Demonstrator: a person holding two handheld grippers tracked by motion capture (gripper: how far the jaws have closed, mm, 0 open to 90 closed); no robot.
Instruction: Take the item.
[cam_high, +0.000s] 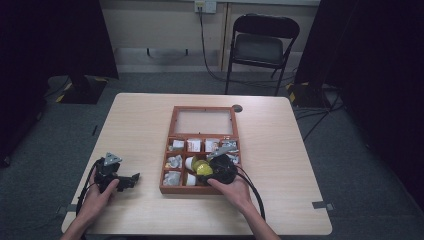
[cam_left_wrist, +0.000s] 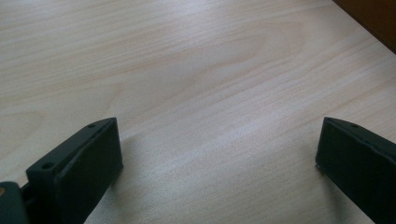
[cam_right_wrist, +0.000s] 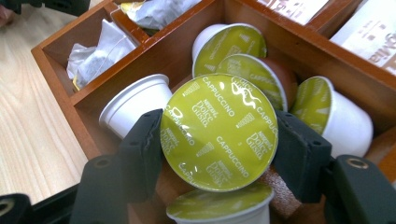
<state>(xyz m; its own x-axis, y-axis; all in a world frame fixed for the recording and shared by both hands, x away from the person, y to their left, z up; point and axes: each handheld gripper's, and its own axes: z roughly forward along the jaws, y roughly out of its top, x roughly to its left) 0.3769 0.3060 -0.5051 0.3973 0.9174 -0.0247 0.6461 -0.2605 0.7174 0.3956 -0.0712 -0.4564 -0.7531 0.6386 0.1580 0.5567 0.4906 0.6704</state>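
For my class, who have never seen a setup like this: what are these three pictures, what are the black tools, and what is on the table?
A person sits at a wooden table and holds a hand-operated two-jaw gripper in each hand. The high view looks down from above the person. The other two pictures come from cameras riding on the grippers, looking along their black jaws.

On the table stands a wooden box with its lid open, divided into compartments holding sachets and coffee capsules.

The left gripper rests over bare tabletop, jaws wide apart, holding nothing. The right gripper is over the box, closed on a capsule with a green foil lid printed "Cappuccino". More capsules lie in the compartments around it.
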